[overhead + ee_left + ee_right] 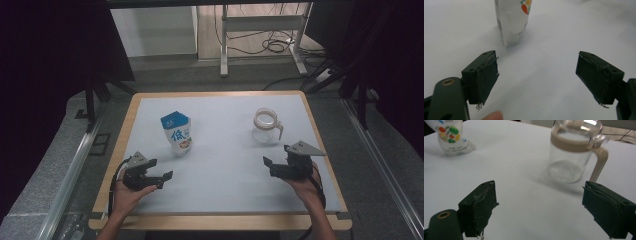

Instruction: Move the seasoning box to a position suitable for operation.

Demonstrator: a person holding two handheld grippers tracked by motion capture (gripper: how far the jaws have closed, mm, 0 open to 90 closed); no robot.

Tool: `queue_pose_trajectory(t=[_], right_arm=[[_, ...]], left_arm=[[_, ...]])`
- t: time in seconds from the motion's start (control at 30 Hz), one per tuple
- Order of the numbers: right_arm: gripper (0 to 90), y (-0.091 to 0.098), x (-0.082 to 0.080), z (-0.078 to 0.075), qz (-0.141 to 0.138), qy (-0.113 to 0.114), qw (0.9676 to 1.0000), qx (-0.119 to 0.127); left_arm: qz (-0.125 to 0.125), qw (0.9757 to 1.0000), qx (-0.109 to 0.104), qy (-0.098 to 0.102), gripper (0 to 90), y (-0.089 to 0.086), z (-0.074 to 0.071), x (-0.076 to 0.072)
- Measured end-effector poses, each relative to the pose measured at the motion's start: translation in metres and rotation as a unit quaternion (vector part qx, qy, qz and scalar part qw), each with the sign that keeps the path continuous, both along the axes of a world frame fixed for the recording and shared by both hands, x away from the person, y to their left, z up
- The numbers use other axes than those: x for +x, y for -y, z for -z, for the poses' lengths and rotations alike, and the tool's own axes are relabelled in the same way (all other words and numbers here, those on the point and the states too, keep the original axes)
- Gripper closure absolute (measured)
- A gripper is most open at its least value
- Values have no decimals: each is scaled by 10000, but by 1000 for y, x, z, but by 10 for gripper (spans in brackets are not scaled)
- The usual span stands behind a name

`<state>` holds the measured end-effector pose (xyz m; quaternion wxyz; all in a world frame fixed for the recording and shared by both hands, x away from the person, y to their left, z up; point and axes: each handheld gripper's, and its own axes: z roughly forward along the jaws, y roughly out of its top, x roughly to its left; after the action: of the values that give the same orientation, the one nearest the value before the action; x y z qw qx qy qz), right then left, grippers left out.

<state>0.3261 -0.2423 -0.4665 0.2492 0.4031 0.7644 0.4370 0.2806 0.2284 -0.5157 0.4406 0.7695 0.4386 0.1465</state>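
A white and blue stand-up pouch (177, 133) with fruit pictures stands upright at the left middle of the white table mat; the left gripper view has the pouch (512, 22) ahead, and it is far off at the pouch (451, 137) in the right gripper view. A clear glass jug (266, 127) with a tan collar and handle stands at the right middle, close ahead as the jug (572, 152). My left gripper (161, 180) is open near the front left, short of the pouch, as also seen in its own view (537, 75). My right gripper (276, 161) is open in front of the jug, jaws wide in its view (539, 205).
The white mat (220, 160) covers a wooden table (220, 221) with its edge showing all round. Metal rails (70, 170) run along both sides on the grey floor. A table frame and cables (265, 45) stand beyond the far edge.
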Motion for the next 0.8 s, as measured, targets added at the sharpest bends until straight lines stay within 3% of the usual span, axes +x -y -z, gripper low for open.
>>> queue_pose_trajectory(t=[0.13,0.43,0.5,0.63,0.8], right_arm=[[119,-6,24,-14,55,-1,10000,35],[118,-13,46,-43,107,161,9997,132],[118,-17,60,-53,115,112,9998,93],[118,-19,77,-59,171,54,9998,61],[108,-25,104,-55,275,-129,9995,8]], left_arm=[[56,10000,2,-46,180,1,1,1],[109,9998,-102,-95,177,3,-1,0],[124,9998,-101,-123,176,3,0,0],[146,9998,-42,-155,174,3,2,1],[179,9997,7,-156,172,5,2,0]])
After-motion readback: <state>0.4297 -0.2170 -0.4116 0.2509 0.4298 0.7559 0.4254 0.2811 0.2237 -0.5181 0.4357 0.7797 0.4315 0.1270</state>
